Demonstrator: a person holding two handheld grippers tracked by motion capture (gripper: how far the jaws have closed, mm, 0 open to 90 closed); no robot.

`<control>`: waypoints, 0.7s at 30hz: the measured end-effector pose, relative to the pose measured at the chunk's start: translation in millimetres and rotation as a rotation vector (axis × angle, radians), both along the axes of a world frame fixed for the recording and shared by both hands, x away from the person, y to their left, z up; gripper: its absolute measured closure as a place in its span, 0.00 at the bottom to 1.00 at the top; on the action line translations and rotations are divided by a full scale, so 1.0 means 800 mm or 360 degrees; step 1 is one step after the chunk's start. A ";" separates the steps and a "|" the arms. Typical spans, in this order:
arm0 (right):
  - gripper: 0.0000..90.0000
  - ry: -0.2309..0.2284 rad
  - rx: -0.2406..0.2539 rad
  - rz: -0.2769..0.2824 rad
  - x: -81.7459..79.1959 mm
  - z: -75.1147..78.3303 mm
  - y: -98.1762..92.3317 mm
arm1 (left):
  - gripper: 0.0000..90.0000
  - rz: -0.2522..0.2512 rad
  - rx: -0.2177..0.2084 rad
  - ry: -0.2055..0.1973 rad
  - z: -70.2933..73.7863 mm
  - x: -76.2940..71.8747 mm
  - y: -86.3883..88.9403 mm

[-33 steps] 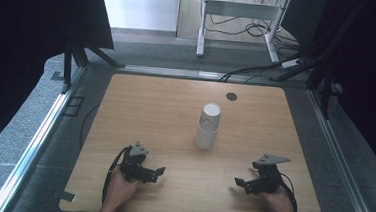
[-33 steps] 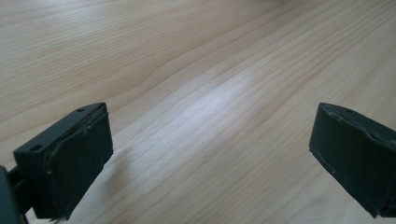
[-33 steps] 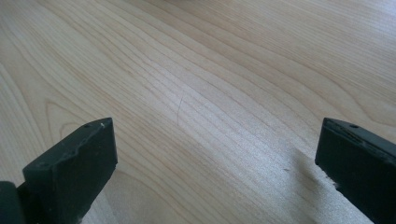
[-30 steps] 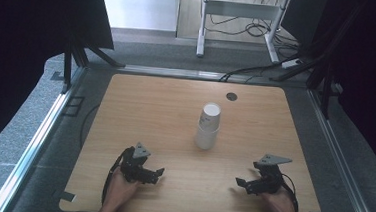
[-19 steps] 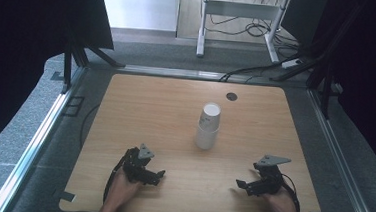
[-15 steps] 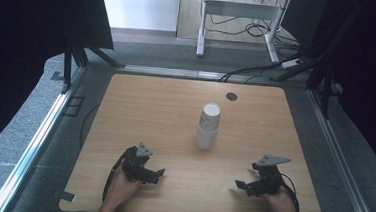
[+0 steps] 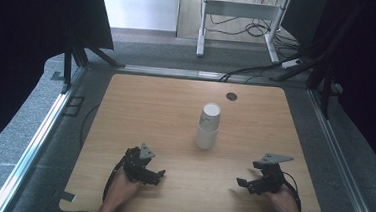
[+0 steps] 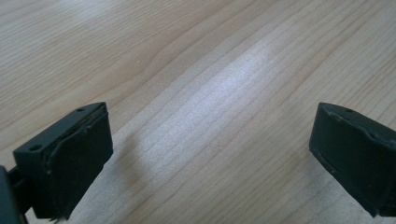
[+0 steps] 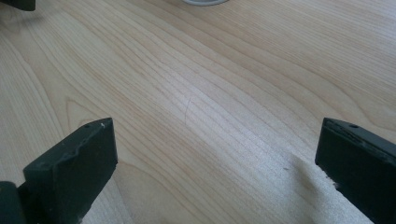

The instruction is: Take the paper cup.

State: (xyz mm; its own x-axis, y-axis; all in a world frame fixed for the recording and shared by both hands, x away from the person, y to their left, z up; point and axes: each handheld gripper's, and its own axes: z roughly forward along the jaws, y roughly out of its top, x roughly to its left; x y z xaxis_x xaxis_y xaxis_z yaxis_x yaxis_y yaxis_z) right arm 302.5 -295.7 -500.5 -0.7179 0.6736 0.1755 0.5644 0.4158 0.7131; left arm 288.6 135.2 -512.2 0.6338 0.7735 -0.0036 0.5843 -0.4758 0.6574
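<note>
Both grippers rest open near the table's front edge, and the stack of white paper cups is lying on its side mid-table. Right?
Not quite: the stack of white paper cups stands upright, as the high view shows. The left gripper and right gripper are open near the front edge.

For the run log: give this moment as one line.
left gripper: open, resting on table | right gripper: open, resting | stacked paper cups: upright, untouched

The left claw (image 7: 157, 175) is held by a hand (image 7: 120, 189) at the lower left of the high view. The right claw (image 7: 240, 183) is held by the other hand (image 7: 283, 199) at the lower right. Both claws are pointed inward, and their jaws are spread wide apart with nothing between them.
</note>
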 end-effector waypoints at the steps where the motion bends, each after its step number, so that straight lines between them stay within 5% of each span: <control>1: 0.00 0.0000 0.0001 0.0005 0.000 0.000 0.001 | 0.00 -0.0019 0.0022 -0.0014 -0.002 -0.001 -0.002; 7: 0.00 0.0008 0.0007 0.0021 0.003 0.000 0.002 | 0.00 -0.0067 0.0079 -0.0060 -0.005 -0.003 -0.009; 16: 0.00 -0.0007 -0.0030 0.0059 0.010 0.007 0.006 | 0.00 -0.0082 -0.0021 -0.0029 -0.001 0.001 -0.013; 21: 0.00 -0.0002 -0.0031 0.0073 0.013 0.012 0.008 | 0.00 -0.0121 0.0001 -0.0013 0.004 0.004 -0.016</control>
State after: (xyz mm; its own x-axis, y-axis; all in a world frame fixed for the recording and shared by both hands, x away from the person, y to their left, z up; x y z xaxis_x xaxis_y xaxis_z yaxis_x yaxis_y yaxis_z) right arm 313.0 -289.4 -491.0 -0.7483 0.6433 0.1620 0.5437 0.4548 0.7054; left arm 291.8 122.2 -509.1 0.6906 0.7232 0.0026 0.5411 -0.5191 0.6616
